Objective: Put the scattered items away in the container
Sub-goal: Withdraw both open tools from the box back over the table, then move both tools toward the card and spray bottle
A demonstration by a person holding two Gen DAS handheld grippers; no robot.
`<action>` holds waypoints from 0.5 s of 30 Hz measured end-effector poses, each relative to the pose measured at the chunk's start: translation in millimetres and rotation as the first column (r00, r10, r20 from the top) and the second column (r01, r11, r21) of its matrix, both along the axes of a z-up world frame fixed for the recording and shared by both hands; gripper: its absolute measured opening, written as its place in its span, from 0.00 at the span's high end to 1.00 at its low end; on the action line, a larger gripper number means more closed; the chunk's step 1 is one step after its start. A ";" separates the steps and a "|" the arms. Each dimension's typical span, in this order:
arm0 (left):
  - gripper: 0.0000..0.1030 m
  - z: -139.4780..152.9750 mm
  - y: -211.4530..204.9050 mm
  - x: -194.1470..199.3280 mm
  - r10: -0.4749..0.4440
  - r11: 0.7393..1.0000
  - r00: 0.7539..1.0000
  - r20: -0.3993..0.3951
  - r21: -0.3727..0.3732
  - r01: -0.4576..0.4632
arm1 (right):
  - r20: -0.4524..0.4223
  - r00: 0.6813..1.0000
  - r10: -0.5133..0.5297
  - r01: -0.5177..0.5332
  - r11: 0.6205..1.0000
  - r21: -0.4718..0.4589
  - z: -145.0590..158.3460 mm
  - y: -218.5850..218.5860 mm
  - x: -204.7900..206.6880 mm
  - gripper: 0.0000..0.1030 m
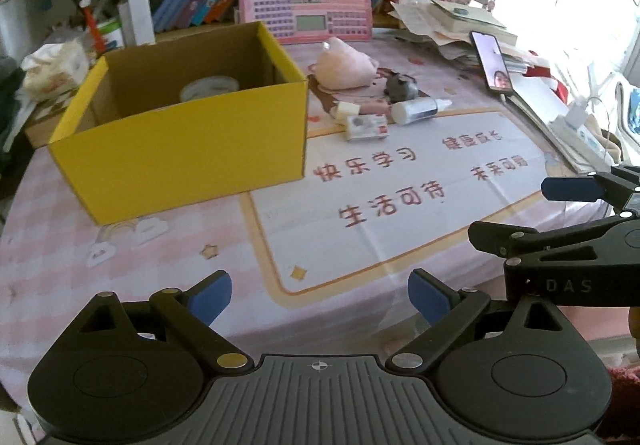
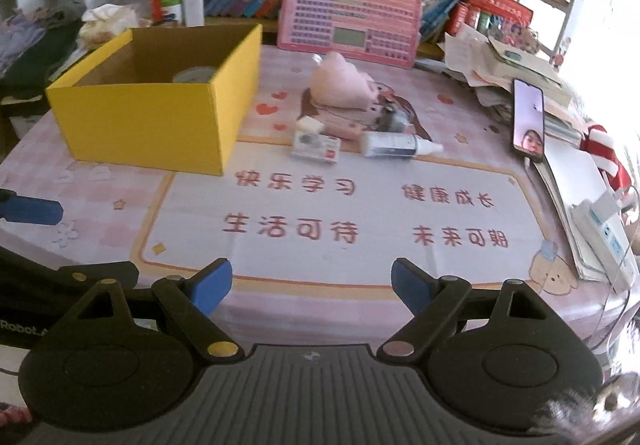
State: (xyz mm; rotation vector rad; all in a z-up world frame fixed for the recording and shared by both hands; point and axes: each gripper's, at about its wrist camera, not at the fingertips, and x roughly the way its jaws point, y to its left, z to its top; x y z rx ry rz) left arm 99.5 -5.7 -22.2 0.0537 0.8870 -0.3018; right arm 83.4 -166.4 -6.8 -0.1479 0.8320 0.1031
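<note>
Scattered items bunched mid-frame beside the yellow box, both claws spread wide and empty.

Tightly clustered right of the open yellow cardboard box [image 2: 160, 117]: soft pink plush toy [image 2: 340, 85], small grey figurine [image 2: 390, 117], pink tube with cream cap [image 2: 328, 127], flat white printed packet [image 2: 316, 149], white bottle with pointed nozzle lying on its side [image 2: 400, 144]. Roll of pale tape [image 2: 194, 76] already inside the box. Cluster well above and apart from the right gripper [image 2: 310, 285]; likewise upper centre-right, far from the left gripper [image 1: 320, 297]. Both released, nothing between the pads. Likely trouble: pieces touching, so easy to nudge or grab two together; bottle prone to rolling; propped black phone [image 2: 528, 117] at right open to a knock.
</note>
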 end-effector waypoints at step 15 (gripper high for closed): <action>0.06 -10.9 -55.7 32.3 -0.031 0.999 0.998 -0.047 0.004 0.032 | -0.050 0.999 -0.020 0.020 1.000 0.009 -10.2 -57.3 41.4 0.16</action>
